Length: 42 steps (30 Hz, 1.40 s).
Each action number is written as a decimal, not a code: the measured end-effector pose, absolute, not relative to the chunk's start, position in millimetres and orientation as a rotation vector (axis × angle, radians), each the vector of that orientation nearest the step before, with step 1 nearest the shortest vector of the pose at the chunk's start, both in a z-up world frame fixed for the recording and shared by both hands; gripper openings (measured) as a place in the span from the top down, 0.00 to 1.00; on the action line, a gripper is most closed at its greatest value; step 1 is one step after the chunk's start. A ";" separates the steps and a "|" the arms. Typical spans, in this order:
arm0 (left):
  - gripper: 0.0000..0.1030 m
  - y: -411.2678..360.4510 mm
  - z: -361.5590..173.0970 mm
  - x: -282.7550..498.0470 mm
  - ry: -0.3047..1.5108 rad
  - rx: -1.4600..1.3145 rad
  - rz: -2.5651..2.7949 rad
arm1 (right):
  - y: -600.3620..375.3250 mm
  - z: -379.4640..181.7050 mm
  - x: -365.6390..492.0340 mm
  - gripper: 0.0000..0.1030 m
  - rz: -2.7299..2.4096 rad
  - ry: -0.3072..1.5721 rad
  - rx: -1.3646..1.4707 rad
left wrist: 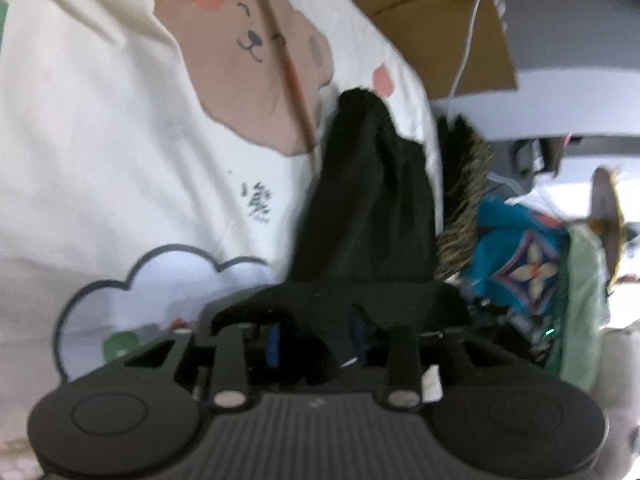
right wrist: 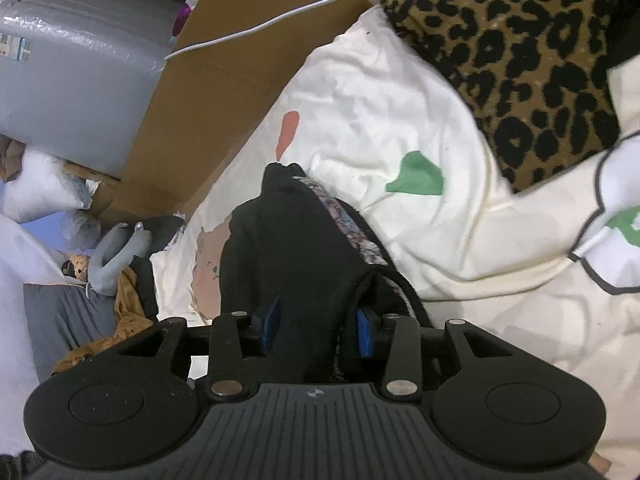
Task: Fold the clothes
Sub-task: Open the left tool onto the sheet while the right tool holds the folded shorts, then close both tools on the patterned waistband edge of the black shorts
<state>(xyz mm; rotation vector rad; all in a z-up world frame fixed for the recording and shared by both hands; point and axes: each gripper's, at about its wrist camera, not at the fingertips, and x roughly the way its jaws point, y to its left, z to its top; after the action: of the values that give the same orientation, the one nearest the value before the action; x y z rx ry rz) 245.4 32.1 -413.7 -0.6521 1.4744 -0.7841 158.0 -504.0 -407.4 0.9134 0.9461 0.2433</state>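
Note:
A black garment (left wrist: 368, 200) lies on a cream sheet printed with a bear and clouds (left wrist: 100, 140). Its near end drapes over my left gripper (left wrist: 316, 338), whose blue pads (left wrist: 273, 340) stand apart with loose cloth between them. In the right wrist view the same black garment (right wrist: 288, 232), with a patterned band (right wrist: 348, 224) along one edge, bunches between the parted blue pads (right wrist: 272, 320) of my right gripper (right wrist: 318, 326). The pads do not visibly squeeze it. The cream sheet (right wrist: 400, 120) spreads out beneath.
A leopard-print garment (right wrist: 520, 60) lies on the sheet at the upper right. A cardboard box (right wrist: 224, 80) with a white cable (right wrist: 260, 30) stands along the bed's edge, next to a grey case (right wrist: 80, 72). Teal patterned clothes (left wrist: 520, 256) are piled at the right.

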 end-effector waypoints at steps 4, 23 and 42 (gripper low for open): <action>0.63 35.5 -403.3 244.8 1.418 -0.695 -0.803 | -498.7 -401.9 164.9 0.60 0.236 0.956 0.895; 0.63 62.1 -395.4 269.5 1.304 -0.688 -0.742 | -517.1 -389.7 175.9 0.60 0.117 0.862 0.924; 0.49 50.4 -387.9 248.5 1.272 -0.317 -0.755 | -529.8 -387.3 138.4 0.44 0.068 0.922 0.684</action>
<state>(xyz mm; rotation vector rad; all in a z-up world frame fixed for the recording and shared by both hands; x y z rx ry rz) 248.5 50.4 -387.9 -0.3166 1.2720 -0.7554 138.4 -529.8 -387.3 0.6840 0.9218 0.0678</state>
